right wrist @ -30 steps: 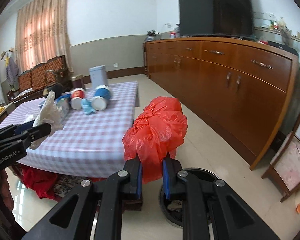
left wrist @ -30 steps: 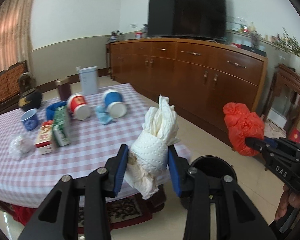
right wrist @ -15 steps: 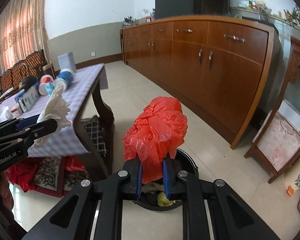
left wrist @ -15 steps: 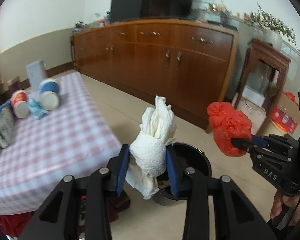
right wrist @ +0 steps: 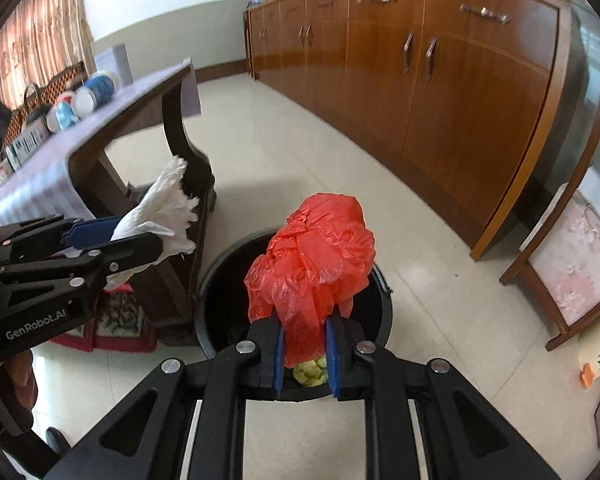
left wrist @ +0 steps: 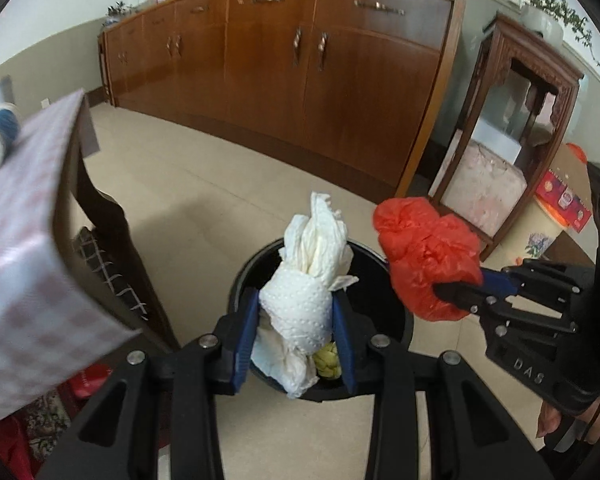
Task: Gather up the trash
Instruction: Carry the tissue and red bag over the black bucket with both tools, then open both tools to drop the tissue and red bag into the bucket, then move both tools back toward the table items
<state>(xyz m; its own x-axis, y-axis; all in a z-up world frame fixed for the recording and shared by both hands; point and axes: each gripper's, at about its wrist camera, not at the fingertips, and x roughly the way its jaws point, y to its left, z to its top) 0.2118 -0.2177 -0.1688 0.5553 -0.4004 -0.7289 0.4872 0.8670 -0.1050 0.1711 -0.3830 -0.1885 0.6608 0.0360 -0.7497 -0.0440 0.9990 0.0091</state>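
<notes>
Drop step: my left gripper (left wrist: 296, 322) clamps the paper wad (left wrist: 300, 304), right gripper (right wrist: 303, 346) pinches the red plastic bag (right wrist: 312, 256), both over the black bin (right wrist: 382, 312); next, release.

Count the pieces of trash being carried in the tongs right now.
2. A white paper wad is clamped in the left tongs above the black bin; a red plastic bag is clamped in the right tongs over the same bin. Trash already inside is partly hidden.

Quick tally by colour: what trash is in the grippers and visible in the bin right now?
White: 1, paper wad in left gripper
Red: 1, plastic bag in right gripper
Yellow: 1, crumpled lump inside black bin
Total: 3
</notes>
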